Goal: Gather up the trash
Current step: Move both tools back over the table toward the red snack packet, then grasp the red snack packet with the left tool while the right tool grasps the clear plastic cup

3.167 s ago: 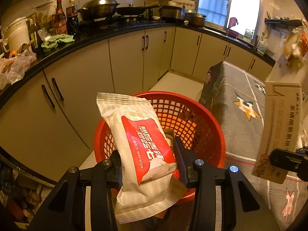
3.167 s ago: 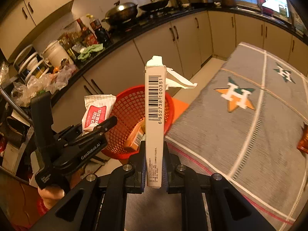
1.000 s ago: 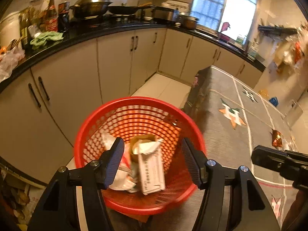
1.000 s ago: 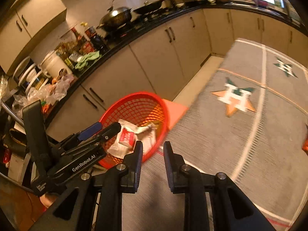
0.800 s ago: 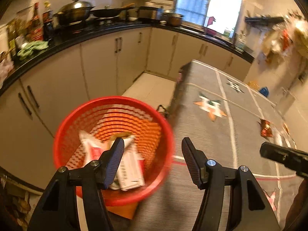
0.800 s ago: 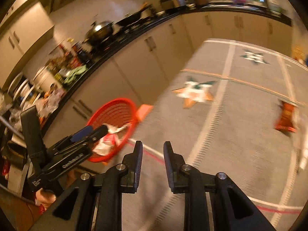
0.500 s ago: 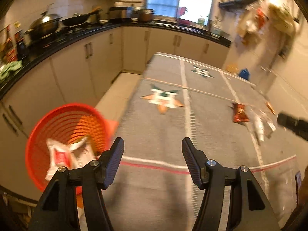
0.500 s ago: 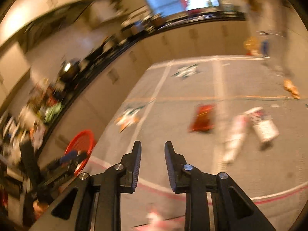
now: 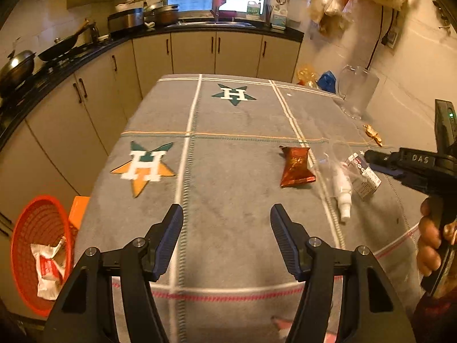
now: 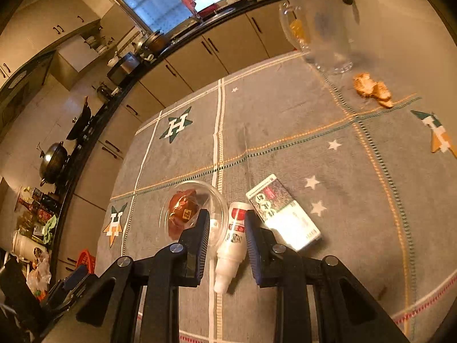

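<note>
My left gripper [image 9: 227, 223] is open and empty above the near part of the grey tablecloth [image 9: 228, 131]. A red snack packet [image 9: 296, 166], a white bottle [image 9: 342, 191] and a small carton [image 9: 364, 176] lie to its right. My right gripper [image 10: 225, 223] is open, its jaws on either side of the white bottle [image 10: 232, 241], just above it. The carton [image 10: 281, 213] lies to its right, and a clear plastic lid [image 10: 191, 210] over the red packet to its left. The red basket [image 9: 37, 251] holds a wet-wipe pack and stands on the floor at the left.
A crumpled golden wrapper [image 10: 372, 88] lies farther on the cloth. A clear glass jar [image 9: 357, 91] stands at the far right corner. Cabinets and a black counter with pans run along the left and back.
Both grippers dropped their trash into the basket and swung right, over the table. My right gripper has come down around the white bottle.
</note>
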A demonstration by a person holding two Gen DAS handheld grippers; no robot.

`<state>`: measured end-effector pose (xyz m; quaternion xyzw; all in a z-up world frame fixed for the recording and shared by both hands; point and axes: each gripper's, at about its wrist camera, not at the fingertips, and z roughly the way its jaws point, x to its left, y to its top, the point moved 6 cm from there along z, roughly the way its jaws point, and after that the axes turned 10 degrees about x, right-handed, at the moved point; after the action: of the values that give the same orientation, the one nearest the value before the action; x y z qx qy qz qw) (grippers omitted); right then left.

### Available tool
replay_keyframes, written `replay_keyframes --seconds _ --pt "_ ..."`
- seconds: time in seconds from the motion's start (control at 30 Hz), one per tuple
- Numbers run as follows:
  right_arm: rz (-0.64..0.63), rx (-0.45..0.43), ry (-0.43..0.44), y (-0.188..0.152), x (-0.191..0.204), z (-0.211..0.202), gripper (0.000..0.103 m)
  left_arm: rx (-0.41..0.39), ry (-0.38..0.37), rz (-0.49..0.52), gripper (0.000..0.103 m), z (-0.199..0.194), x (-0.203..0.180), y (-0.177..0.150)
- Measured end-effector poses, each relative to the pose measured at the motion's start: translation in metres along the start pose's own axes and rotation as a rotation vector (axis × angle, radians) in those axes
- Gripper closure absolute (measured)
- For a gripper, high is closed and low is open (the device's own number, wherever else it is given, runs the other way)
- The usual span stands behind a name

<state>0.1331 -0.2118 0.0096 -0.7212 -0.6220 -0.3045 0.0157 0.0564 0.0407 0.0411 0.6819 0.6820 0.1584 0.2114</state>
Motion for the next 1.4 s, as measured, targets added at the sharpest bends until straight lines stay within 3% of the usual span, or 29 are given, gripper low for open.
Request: replay_keyframes --seconds 0.3,0.37,0.4,0.63,0.83,1.07,1.1,1.2,1.23,1.4 --pt "-0.013 0.052 0.029 0.004 -0.004 0.033 0.076 0.035 -0.008 -0.002 0.041 0.023 -0.015 0.02" --pt "-0.038 0.061 0.056 0.002 -0.001 0.037 0.093 0.048 -0.012 -0.005 0.041 0.03 -0.017 0.025" --pt "-0.05 0.059 0.071 0.001 0.001 0.037 0.093 0.053 -0.015 -0.007 0.041 0.034 -0.018 0.028" --pt "-0.122 -0.074 0.162 0.002 0.012 -0.002 0.097 0.096 -0.064 -0.037 0.04 0.056 -0.029 0.047" --pt "-0.061 -0.169 0.185 0.007 -0.002 -0.031 0.097 0.131 -0.095 -0.03 0.04 0.079 -0.053 0.06" --pt "-0.024 -0.182 0.218 0.012 -0.009 -0.041 0.097 0.159 -0.058 0.044 0.04 0.115 -0.083 0.062" --pt "-0.023 -0.182 0.217 0.012 -0.009 -0.042 0.097 0.159 -0.058 0.053 0.041 0.119 -0.085 0.062" --pt "-0.037 -0.174 0.219 0.012 -0.006 -0.041 0.097 0.17 -0.066 0.074 0.064 0.126 -0.09 0.062" --pt "-0.044 -0.175 0.214 0.011 -0.005 -0.041 0.097 0.178 -0.076 0.075 0.067 0.127 -0.091 0.06" --pt "-0.078 -0.166 0.206 0.007 0.002 -0.036 0.097 0.156 -0.067 0.092 0.069 0.118 -0.089 0.053"
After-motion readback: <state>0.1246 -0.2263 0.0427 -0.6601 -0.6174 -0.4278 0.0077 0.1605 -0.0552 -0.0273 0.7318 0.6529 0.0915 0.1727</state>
